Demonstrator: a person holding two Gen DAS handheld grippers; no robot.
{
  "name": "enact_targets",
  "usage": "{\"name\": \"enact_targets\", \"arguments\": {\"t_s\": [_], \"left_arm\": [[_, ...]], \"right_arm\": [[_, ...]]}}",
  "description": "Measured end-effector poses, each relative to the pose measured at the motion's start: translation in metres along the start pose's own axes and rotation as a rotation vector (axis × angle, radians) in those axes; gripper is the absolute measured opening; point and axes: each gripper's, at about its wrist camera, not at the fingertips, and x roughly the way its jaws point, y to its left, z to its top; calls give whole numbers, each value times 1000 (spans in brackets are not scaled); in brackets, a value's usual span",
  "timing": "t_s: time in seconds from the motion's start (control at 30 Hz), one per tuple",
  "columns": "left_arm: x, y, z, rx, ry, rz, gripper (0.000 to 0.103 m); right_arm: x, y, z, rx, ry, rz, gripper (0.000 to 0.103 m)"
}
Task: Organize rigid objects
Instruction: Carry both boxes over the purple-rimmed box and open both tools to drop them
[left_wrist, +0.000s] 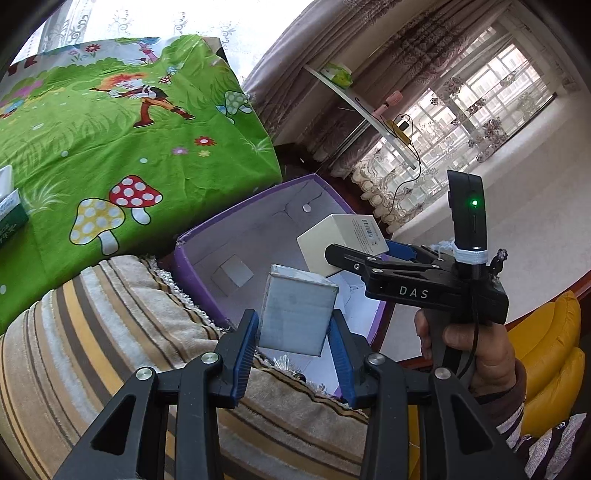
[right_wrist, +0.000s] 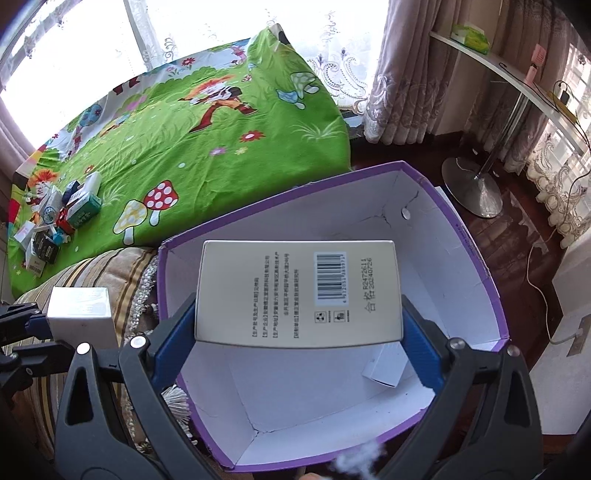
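Observation:
My left gripper (left_wrist: 293, 341) is shut on a small silver-grey box (left_wrist: 295, 314), held over the near rim of a purple bin (left_wrist: 192, 254) with a white inside. My right gripper (right_wrist: 297, 332) is shut on a larger cream box with a barcode (right_wrist: 295, 295), hanging above the open purple bin (right_wrist: 476, 254). In the left wrist view the right gripper (left_wrist: 369, 258) and its cream box (left_wrist: 340, 240) hover over the bin, with a hand (left_wrist: 476, 350) on the handle. In the right wrist view the left gripper's silver box (right_wrist: 81, 314) shows at the left. One small white box (right_wrist: 386, 365) lies in the bin.
A green cartoon-print sheet (right_wrist: 207, 147) covers the bed, with a pile of several small boxes (right_wrist: 55, 225) at its far left. A striped brown cushion (left_wrist: 110, 350) lies beside the bin. A round-based stand (right_wrist: 472, 188) and a shelf (right_wrist: 517, 74) are right, by curtains.

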Motion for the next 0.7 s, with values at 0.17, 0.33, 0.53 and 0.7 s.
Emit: {"name": "enact_targets", "arguments": {"t_s": [0.17,0.33,0.53,0.7], "left_arm": [[13,-11,4,30,28,-2,40],[22,-21,5,53,49,-10,40],[29,-24,6,61,85,-10,63],[28,-19,6,38,86,-31,65]], "right_arm": [[2,-16,-3,28,10,-17,99],[3,-26,-5,43,16,-28,100],[3,-27,-5,40,24,-34,101],[5,-22,-5,32,36,-27,102]]}}
